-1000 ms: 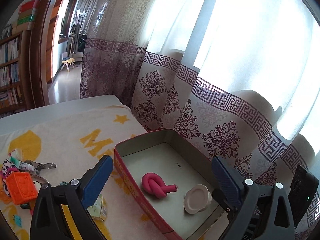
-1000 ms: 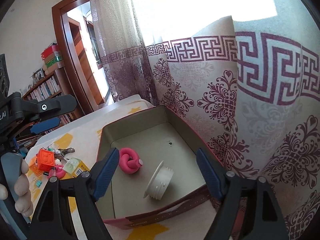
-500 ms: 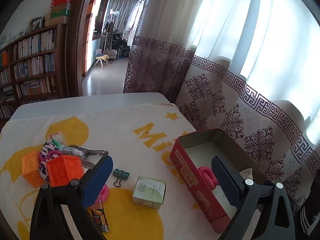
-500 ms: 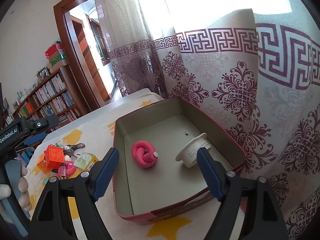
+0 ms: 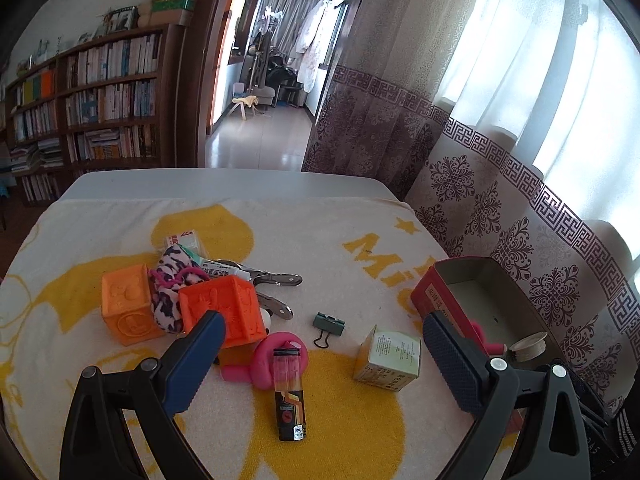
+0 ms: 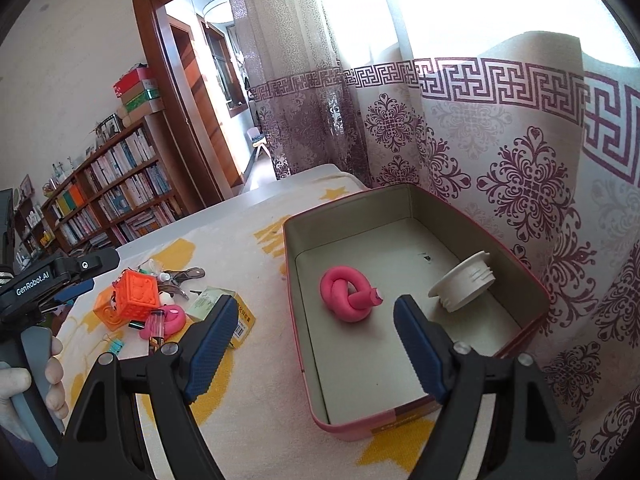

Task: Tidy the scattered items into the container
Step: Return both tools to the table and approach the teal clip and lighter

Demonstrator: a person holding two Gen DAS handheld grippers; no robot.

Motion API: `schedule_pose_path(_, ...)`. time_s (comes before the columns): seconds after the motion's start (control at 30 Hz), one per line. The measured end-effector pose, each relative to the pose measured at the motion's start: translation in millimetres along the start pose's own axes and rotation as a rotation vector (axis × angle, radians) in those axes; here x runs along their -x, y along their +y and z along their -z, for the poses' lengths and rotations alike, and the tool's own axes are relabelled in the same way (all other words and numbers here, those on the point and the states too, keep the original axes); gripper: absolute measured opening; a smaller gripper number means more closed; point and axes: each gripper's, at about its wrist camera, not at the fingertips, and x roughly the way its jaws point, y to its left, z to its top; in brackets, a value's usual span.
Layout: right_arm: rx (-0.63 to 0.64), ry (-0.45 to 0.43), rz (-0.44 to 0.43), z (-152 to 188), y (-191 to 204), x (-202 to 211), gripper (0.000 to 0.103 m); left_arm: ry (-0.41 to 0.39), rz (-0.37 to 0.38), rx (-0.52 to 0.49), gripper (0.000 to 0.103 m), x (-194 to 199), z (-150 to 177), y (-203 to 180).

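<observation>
My left gripper (image 5: 324, 346) hangs open and empty over scattered items on the yellow-and-white cloth: two orange blocks (image 5: 222, 308), a pink ring (image 5: 276, 354), a black-and-orange lighter (image 5: 289, 394), a green binder clip (image 5: 329, 324) and a small carton (image 5: 388, 356). The red tin (image 5: 434, 300) stands to their right. My right gripper (image 6: 314, 336) is open with nothing in it, just above the near left part of the tin (image 6: 348, 208). Inside the tin lie a pink knotted cord (image 6: 350, 292) and a white lid (image 6: 464, 284).
Nail clippers (image 5: 276, 280), a leopard-print scrunchie (image 5: 172, 288) and a small tube lie behind the blocks. A patterned curtain (image 6: 520, 184) hangs close behind the tin. A hand (image 6: 52, 380) holds the left gripper's handle at the left. Bookshelves (image 5: 100, 112) stand beyond the table.
The left gripper has swung left, away from the tin and over the pile of items. The right gripper drew back slightly. The white lid went from standing on edge to lying near the right wall.
</observation>
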Motion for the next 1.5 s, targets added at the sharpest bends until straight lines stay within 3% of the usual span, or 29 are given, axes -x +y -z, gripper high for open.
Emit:
schedule_pose_path(0.3,0.061,0.04,-0.054,8.5,38.0,-10.3,0.083,0.005,-0.1,0.12,0.101,7.4,12.2,73.3)
schedule_pose_path(0.67,0.151,0.123,-0.137,26.6,92.4,-31.2,0.083,0.062,-0.213,0.194,0.101,8.6,45.0,143.3)
schedule_pose_path(1.03,0.188,0.18,-0.172,42.6,117.4,-47.3,0.083,0.146,-0.224,0.047,0.101,-27.1,60.6,123.7)
schedule_pose_path(1.23,0.16,0.21,-0.189,46.5,112.8,-56.9,0.083,0.186,-0.216,0.056,0.1,-44.9,62.6,122.7)
schedule_pose_path(1.5,0.135,0.228,-0.21,45.9,107.4,-63.6,0.083,0.212,-0.278,0.008,0.094,-57.6,60.1,112.1)
